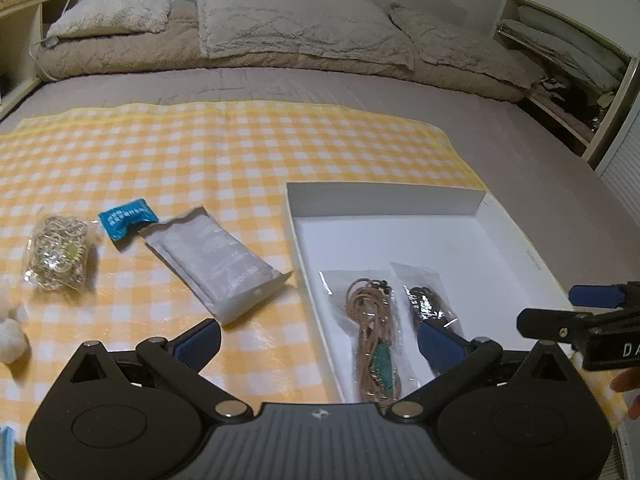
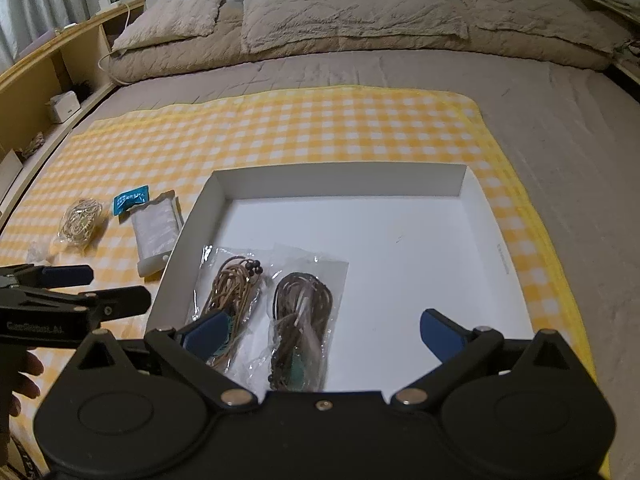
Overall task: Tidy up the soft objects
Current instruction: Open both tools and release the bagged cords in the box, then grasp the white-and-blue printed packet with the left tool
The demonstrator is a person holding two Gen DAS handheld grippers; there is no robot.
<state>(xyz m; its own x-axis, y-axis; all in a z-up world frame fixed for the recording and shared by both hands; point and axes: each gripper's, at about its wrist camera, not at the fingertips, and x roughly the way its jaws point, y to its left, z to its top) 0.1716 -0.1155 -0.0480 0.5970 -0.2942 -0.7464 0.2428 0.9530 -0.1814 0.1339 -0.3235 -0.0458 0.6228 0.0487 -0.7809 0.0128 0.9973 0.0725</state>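
Note:
A white shallow box (image 1: pixel 516 240) (image 2: pixel 496 248) lies on the yellow checked cloth. In it lie a bagged tan cord (image 1: pixel 370 320) (image 2: pixel 230 284) and a bagged dark cord (image 1: pixel 430 300) (image 2: pixel 304 312). Left of the box lie a grey pouch (image 1: pixel 212 256) (image 2: pixel 154 232), a blue sachet (image 1: pixel 126 218) (image 2: pixel 130 199) and a bagged pale cord bundle (image 1: pixel 58 252) (image 2: pixel 80 220). My left gripper (image 1: pixel 320 340) (image 2: pixel 104 292) is open and empty over the box's left edge. My right gripper (image 2: pixel 324 332) (image 1: pixel 560 308) is open and empty above the two bagged cords.
The cloth (image 2: pixel 320 128) covers a grey bed with pillows (image 2: pixel 352 12) at the far end. A wooden shelf (image 2: pixel 48 76) runs along the left side, a closet (image 1: pixel 568 64) on the right. White fluffy balls (image 1: pixel 10 336) lie at the left edge.

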